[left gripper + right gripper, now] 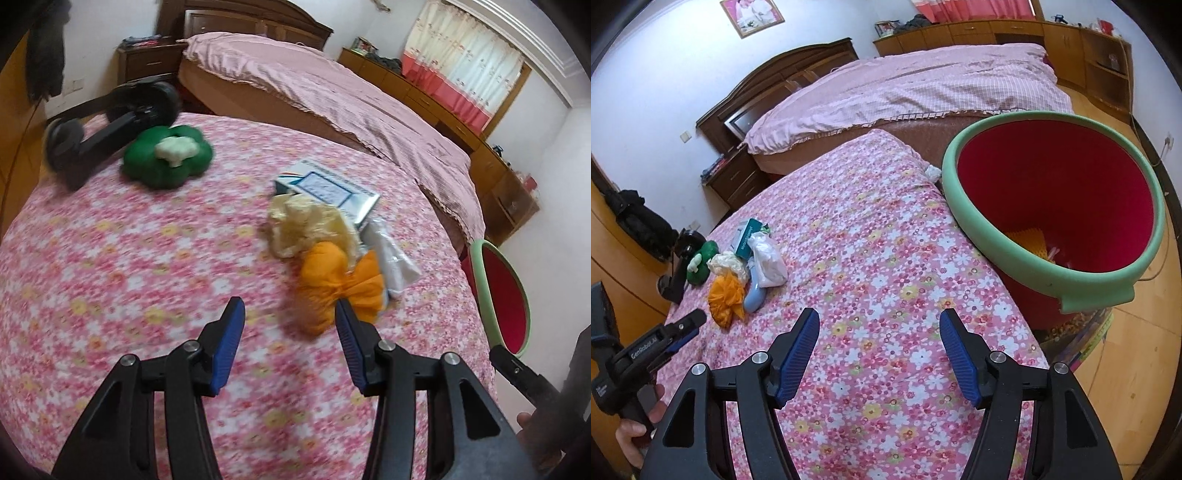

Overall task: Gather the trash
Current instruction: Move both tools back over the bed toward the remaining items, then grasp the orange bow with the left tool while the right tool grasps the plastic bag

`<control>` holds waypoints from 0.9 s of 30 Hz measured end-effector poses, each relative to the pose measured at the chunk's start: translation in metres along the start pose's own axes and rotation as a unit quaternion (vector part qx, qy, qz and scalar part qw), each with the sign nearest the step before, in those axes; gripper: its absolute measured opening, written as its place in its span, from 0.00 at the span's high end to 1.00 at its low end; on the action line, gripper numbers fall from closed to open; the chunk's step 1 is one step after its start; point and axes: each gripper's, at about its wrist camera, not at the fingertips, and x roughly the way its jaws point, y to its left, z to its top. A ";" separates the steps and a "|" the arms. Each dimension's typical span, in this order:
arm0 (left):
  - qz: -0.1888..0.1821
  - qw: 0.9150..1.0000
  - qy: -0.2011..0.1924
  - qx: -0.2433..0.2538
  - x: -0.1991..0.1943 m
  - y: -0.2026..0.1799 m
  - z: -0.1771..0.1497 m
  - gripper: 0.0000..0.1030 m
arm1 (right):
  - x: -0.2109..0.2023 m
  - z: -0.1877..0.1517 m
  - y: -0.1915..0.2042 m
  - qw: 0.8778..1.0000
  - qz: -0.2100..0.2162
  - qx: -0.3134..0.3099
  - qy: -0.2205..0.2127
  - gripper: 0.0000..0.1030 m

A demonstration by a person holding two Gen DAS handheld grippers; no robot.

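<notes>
Trash is mostly uncollected: orange crumpled wrapper (341, 282), cream crinkled bag (306, 225) and white-teal carton (328, 190) lie on the floral table. Left gripper (290, 314) hovers near the wrapper, jaws apart, empty. Right gripper (879, 326) is wide, empty. At right, red bin with green foam rim (964, 206) holds few scraps.

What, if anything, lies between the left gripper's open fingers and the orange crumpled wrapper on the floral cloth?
Nothing: in the left wrist view only bare floral cloth lies before the left gripper, the orange wrapper just beyond its right fingertip.
</notes>
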 end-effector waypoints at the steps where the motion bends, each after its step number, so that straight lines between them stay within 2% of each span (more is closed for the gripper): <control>1: -0.001 1.000 0.001 0.003 0.003 -0.003 0.002 0.51 | 0.000 0.000 0.000 1.000 -0.001 0.000 0.001 0.33; 9: -0.021 0.999 0.021 0.013 0.029 -0.020 0.005 0.52 | 0.004 0.003 -0.002 1.000 0.000 -0.004 0.004 0.33; 10: -0.026 0.999 0.021 0.013 0.030 -0.020 0.005 0.57 | 0.005 0.003 -0.002 1.000 0.000 -0.005 0.005 0.33; 14: -0.040 0.999 0.019 0.001 0.033 -0.016 0.003 0.69 | 0.007 0.007 0.002 1.000 0.002 -0.013 0.005 0.33; 16: -0.049 0.999 0.017 -0.008 0.032 -0.011 0.004 0.81 | 0.009 0.009 0.006 1.000 0.003 -0.020 0.006 0.33; 23: -0.062 0.998 -0.003 -0.027 0.016 0.004 0.004 0.83 | 0.022 0.016 0.031 0.998 0.012 -0.054 0.011 0.33; 27: -0.045 0.998 -0.030 -0.035 -0.002 0.016 0.003 0.83 | 0.033 0.022 0.048 0.997 0.020 -0.074 0.017 0.33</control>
